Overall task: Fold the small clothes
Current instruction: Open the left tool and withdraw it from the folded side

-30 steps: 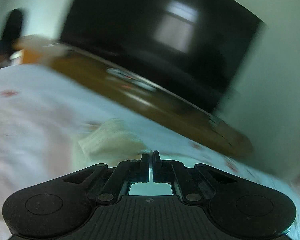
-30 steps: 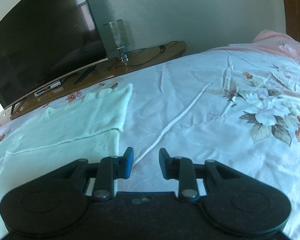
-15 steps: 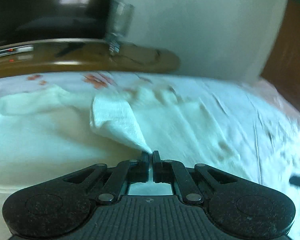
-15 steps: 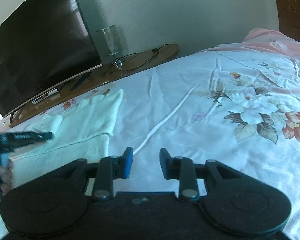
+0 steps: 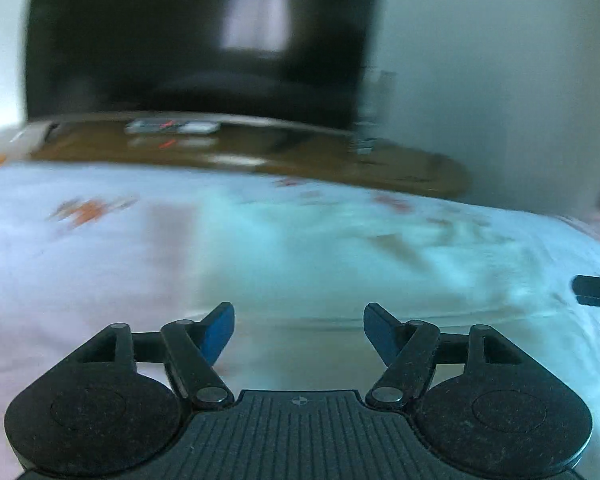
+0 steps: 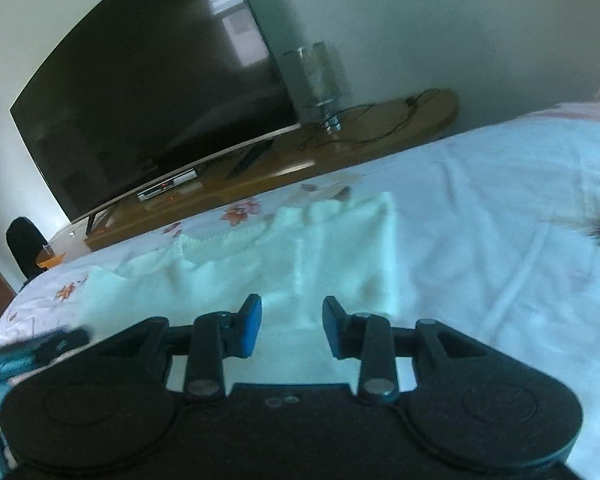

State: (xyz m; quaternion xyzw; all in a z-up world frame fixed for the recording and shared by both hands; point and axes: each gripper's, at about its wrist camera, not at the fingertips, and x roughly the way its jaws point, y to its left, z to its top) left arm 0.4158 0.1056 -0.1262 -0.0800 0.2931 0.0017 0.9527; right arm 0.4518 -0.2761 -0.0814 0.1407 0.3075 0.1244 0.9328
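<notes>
A: Left wrist view. What is the state of the left gripper?
B: Its jaws stand wide apart with nothing between them, above the pale garment, which is blurred here. The right gripper's tip enters at the far right edge.

A: Right wrist view. And the right gripper?
B: Also parted and empty. Its fingertips sit over the near part of the garment, not pinching it as far as can be seen.

A: Where does the garment lie?
B: Flat on the floral bedsheet, left of centre, with a folded layer whose right edge runs straight from near to far. Whether the grippers touch the fabric cannot be told.

A: Background?
B: Beyond the bed's far edge, a wooden shelf carries a dark television and a glass lamp to its right. The left gripper appears blurred at the near left.
</notes>
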